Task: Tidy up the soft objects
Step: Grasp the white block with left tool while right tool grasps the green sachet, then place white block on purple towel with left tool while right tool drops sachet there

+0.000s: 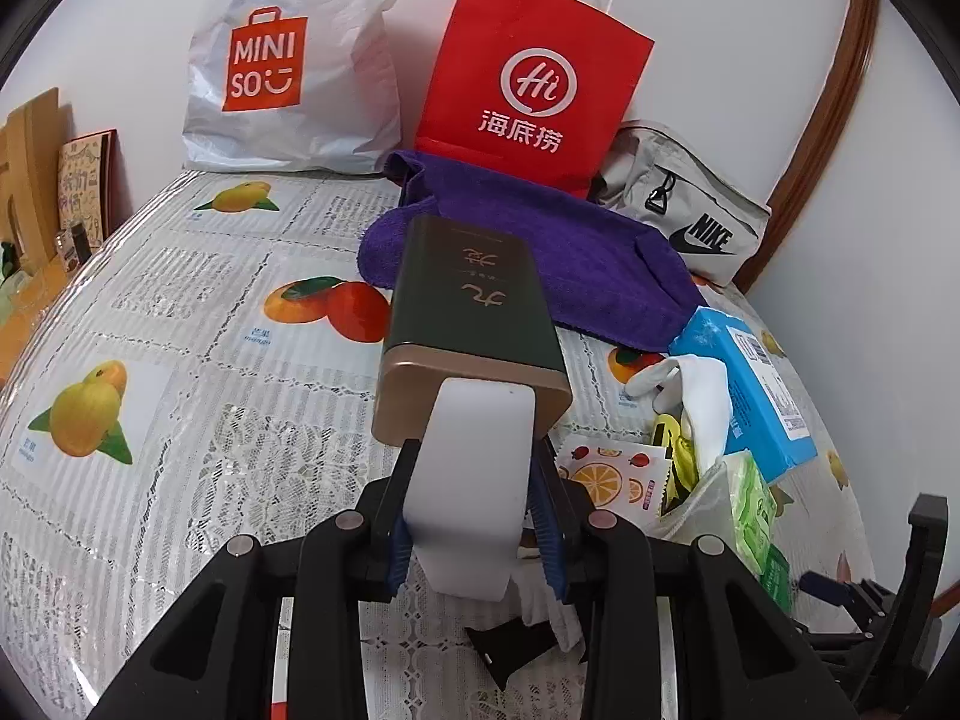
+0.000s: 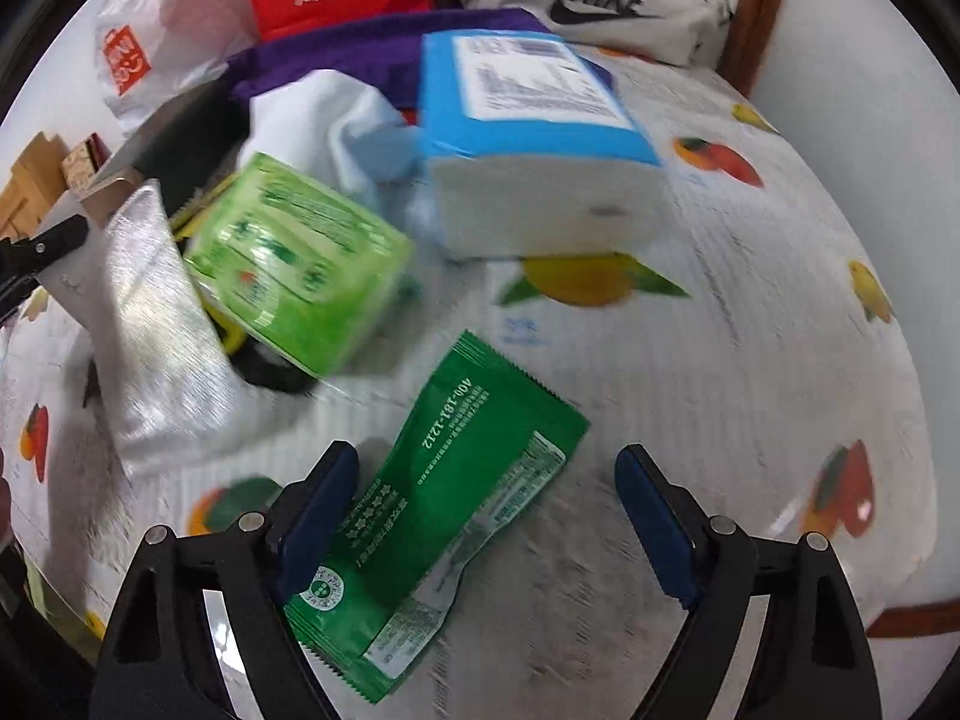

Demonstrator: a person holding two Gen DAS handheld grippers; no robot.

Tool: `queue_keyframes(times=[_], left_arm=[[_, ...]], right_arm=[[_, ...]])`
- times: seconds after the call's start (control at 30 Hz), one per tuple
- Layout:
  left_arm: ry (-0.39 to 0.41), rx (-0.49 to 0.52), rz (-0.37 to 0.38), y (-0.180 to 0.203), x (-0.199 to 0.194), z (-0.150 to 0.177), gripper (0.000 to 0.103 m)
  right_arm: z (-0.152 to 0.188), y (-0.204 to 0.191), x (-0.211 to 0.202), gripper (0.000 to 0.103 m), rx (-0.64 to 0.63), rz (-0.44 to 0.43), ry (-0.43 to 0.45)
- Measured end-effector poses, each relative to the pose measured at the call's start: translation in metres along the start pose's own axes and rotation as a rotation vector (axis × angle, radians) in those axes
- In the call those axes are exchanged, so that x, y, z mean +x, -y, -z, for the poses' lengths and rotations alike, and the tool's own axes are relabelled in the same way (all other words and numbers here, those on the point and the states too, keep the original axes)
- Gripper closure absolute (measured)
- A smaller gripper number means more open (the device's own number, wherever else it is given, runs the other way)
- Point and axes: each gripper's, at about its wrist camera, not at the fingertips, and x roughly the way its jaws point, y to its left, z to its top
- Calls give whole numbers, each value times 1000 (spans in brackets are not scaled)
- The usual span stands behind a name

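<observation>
While the left tongs (image 1: 474, 510) are clamping a white sponge block (image 1: 474, 480), the right tongs (image 2: 486, 516) are standing wide over a green sachet (image 2: 444, 516); most soft items are lying unsorted on the table (image 1: 180, 312).

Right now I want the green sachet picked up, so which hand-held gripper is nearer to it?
Right. The right hand-held gripper is open directly over the green sachet; the left hand-held gripper is off beside it, clamped on a white block.
</observation>
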Motion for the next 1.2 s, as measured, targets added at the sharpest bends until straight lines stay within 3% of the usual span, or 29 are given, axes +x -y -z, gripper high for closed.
queue_keyframes(times=[0.3,0.37,0.43,0.5,0.6,1.2], left_arm=[[-2,-14,-8,1,-3,0,71],[1,-13,-13,2,-4,0,71],[6,-15,-22,2,-7,-1,71],[9,-17,-18,1,-10,-2,71],[2,-31,1,-2,-14,-4,72],[20,-63,-76,5,-49,0,73]], right_arm=[[27,15,-14,18,43,-21,-60],[36,11,-17,28,32,-29,-7],[40,5,-22,56,-29,-41,57],[36,2,-22,70,-51,-51,80],[30,14,-21,78,-34,-75,90],[-17,54,-37,80,-23,-152,193]])
